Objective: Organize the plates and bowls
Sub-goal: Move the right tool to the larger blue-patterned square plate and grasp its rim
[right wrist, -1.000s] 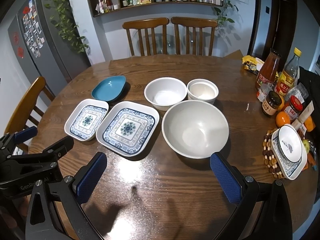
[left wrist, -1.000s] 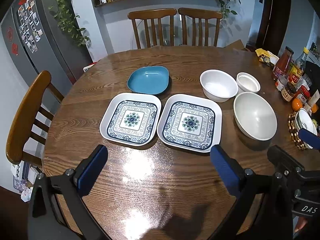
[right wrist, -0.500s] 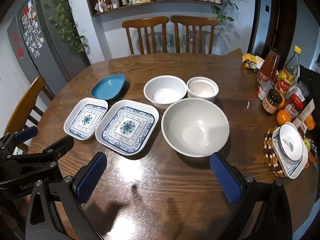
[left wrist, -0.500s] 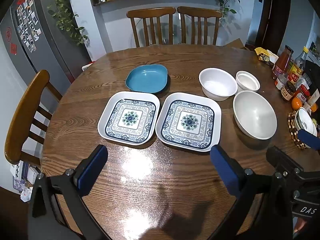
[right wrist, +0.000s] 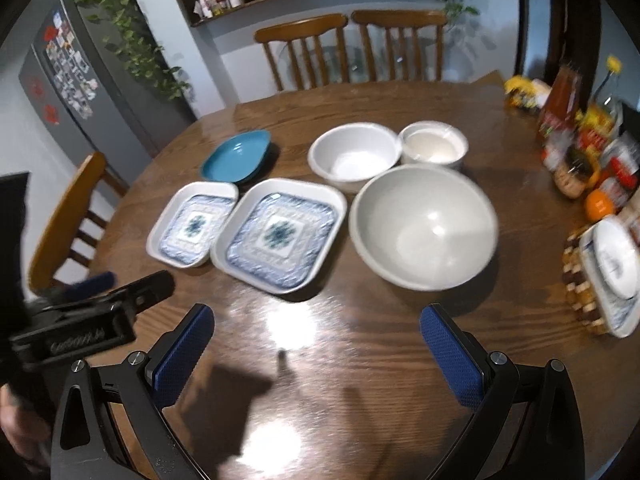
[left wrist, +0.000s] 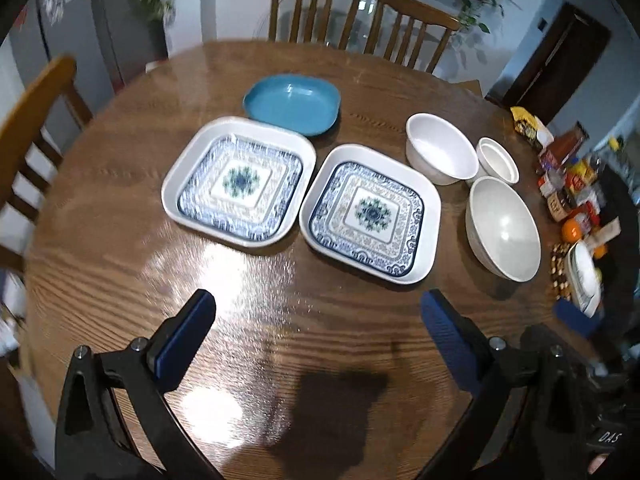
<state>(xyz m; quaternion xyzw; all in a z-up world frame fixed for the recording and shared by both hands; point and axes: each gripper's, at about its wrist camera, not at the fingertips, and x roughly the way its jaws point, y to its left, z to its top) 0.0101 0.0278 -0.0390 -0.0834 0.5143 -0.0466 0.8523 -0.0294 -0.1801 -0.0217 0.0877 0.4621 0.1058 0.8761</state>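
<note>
Two square blue-patterned plates lie side by side on the round wooden table point(left wrist: 100, 208): the left plate point(left wrist: 239, 181) and the right plate point(left wrist: 373, 212). A blue dish point(left wrist: 293, 103) sits behind them. To the right stand a medium white bowl point(left wrist: 440, 153), a small white bowl point(left wrist: 498, 159) and a large white bowl point(left wrist: 505, 228). The same dishes show in the right wrist view: patterned plates point(right wrist: 192, 228) point(right wrist: 280, 234), blue dish point(right wrist: 236, 156), large bowl point(right wrist: 424, 226). My left gripper point(left wrist: 318, 332) is open and empty, short of the plates. My right gripper point(right wrist: 316, 338) is open and empty, short of the large bowl.
Bottles, jars and an orange point(right wrist: 598, 204) crowd the table's right edge, with a patterned bowl and plate on a beaded mat point(right wrist: 612, 268). Wooden chairs stand behind point(left wrist: 316, 8) and at the left point(left wrist: 36, 120). A fridge point(right wrist: 80, 80) stands at the far left.
Both grippers have moved forward and tilted; the left view has swung so the plates sit closer and lower. Both views are blurred by motion. No dish has moved.
</note>
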